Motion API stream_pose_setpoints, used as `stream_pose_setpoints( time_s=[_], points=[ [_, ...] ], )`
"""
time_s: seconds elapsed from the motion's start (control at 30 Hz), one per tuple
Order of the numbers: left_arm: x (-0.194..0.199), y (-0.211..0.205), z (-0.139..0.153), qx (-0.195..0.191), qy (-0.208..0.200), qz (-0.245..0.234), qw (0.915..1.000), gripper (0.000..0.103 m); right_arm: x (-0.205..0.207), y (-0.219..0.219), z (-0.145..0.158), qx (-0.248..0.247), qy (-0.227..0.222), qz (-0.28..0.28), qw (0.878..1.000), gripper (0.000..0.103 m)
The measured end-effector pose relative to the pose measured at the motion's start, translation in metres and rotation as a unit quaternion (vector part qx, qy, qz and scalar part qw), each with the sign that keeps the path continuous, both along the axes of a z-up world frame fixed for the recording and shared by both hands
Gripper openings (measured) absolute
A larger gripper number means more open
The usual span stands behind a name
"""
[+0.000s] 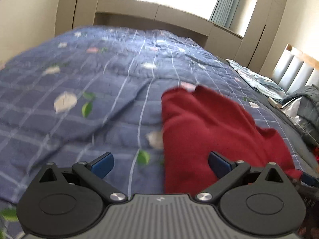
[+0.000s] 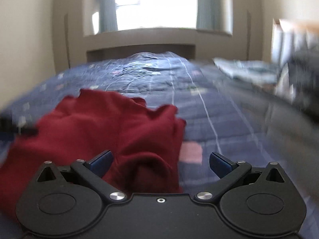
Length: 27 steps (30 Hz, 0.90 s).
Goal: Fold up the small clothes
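Observation:
A small dark red garment (image 1: 205, 131) lies crumpled on the blue checked bedspread (image 1: 89, 99). In the left wrist view it is at the lower right, and my left gripper (image 1: 161, 164) is open with the garment's left edge between its blue fingertips (image 1: 103, 164). In the right wrist view the red garment (image 2: 103, 127) fills the lower left, and my right gripper (image 2: 161, 163) is open just above its near right part. Neither gripper holds cloth. Both views are blurred.
A light blue folded cloth (image 1: 257, 79) and a dark grey pile (image 1: 307, 103) lie by the padded headboard (image 1: 295, 71) at the right. A window with curtains (image 2: 155, 4) and a low ledge (image 2: 139, 37) stand beyond the bed. The bedspread (image 2: 209, 103) stretches ahead.

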State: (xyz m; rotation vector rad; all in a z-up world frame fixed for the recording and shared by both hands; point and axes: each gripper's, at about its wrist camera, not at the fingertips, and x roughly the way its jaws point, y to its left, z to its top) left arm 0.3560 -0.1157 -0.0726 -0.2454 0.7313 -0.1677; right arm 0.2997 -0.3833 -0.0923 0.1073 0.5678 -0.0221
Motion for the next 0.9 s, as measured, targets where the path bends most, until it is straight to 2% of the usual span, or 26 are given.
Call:
stream_pose_setpoints(
  time_s=[0.07, 0.13, 0.27, 0.4, 0.9],
  points=[
    [-0.001, 0.009, -0.009, -0.034, 0.0, 0.001, 0.9994, 0.103, 0.003, -0.009, -0.003, 0.034, 0.007, -0.005, 0.999, 0.102],
    [0.001, 0.015, -0.015, -0.051, 0.001, 0.0, 0.9987, 0.103, 0.004, -0.009, -0.006, 0.041, 0.01, -0.004, 0.999, 0.102],
    [-0.004, 0.012, -0.018, -0.037, -0.016, -0.002, 0.9992, 0.103, 0.005, -0.005, -0.007, 0.034, 0.008, -0.004, 0.999, 0.102],
    [-0.006, 0.011, -0.019, -0.04, -0.016, -0.003, 0.9991, 0.103, 0.005, -0.011, -0.01, 0.052, 0.01, -0.002, 0.999, 0.103],
    [-0.007, 0.01, -0.016, -0.037, -0.015, -0.002, 0.9992, 0.103, 0.003, -0.014, -0.01, 0.062, 0.008, 0.0, 0.998, 0.103]
  ],
)
